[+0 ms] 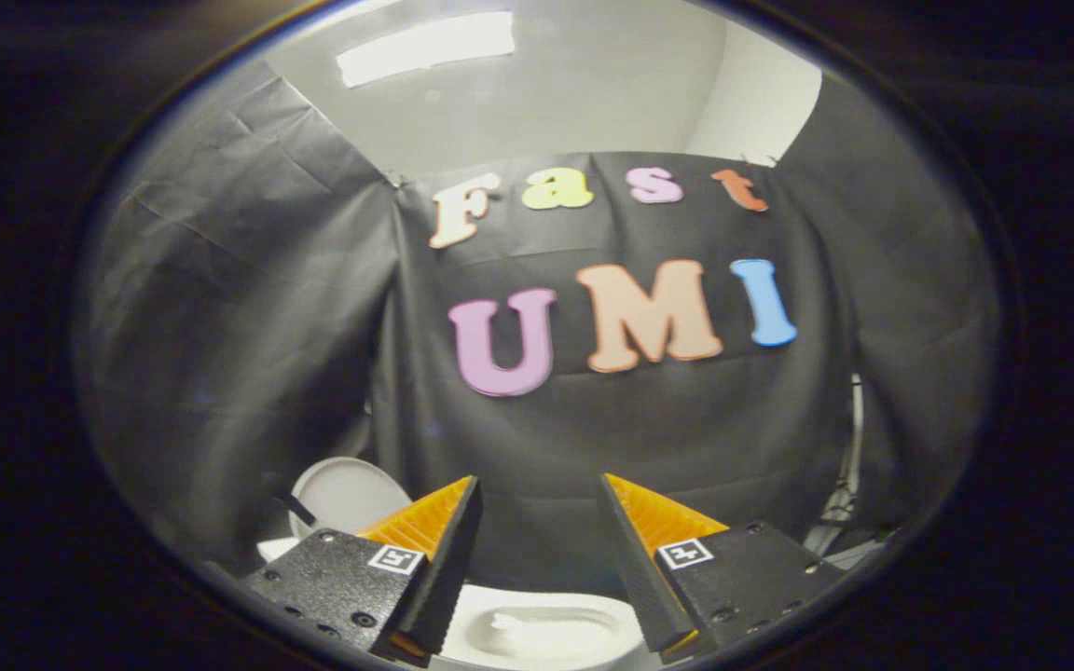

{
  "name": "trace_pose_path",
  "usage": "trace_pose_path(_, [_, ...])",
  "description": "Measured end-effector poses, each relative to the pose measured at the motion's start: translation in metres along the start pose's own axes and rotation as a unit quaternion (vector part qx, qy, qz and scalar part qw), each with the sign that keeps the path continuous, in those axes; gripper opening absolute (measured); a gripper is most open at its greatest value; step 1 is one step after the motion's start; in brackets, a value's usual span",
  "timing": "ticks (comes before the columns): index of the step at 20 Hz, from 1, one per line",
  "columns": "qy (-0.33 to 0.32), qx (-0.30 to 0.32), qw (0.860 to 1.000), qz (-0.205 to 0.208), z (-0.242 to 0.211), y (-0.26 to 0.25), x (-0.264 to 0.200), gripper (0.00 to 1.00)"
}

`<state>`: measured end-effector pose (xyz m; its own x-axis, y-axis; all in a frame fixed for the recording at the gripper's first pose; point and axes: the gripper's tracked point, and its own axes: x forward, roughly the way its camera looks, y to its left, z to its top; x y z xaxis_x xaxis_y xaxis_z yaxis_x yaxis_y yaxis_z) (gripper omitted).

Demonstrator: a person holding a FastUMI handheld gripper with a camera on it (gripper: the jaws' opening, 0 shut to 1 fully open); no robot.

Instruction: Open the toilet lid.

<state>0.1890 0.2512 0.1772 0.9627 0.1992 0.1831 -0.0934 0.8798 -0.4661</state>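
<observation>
My gripper is open, its two fingers spread wide with nothing between them. Below the fingers lies part of the white toilet; only a small patch of its glossy top with a shallow moulded hollow shows. I cannot tell from this patch whether the lid is up or down. The fingers point over the toilet toward the black cloth wall, well above the white surface and not touching it.
A white rounded disc stands just beyond the left finger, with a short dark stick beside it. Pale cables hang at the wall's right side. Black cloth closes in the left, the back and the right.
</observation>
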Motion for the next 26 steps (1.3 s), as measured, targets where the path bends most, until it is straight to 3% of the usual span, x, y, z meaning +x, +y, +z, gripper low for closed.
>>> trace_pose_path(3, [0.004, -0.001, 0.999, -0.053, -0.006, -0.063, -0.042, 0.76])
trace_pose_path(8, [0.031, -0.024, 0.993, -0.116, -0.047, -0.127, -0.133, 0.82])
trace_pose_path(13, [0.072, -0.077, 0.991, -0.085, -0.098, -0.134, -0.168, 0.88])
trace_pose_path(18, [0.077, -0.146, 0.986, 0.007, -0.140, -0.112, -0.185, 0.87])
trace_pose_path(22, [0.071, -0.117, 0.991, 0.011, -0.149, -0.117, -0.188, 0.86])
trace_pose_path(26, [0.107, -0.111, 0.988, 0.004, -0.176, -0.118, -0.192, 0.86])
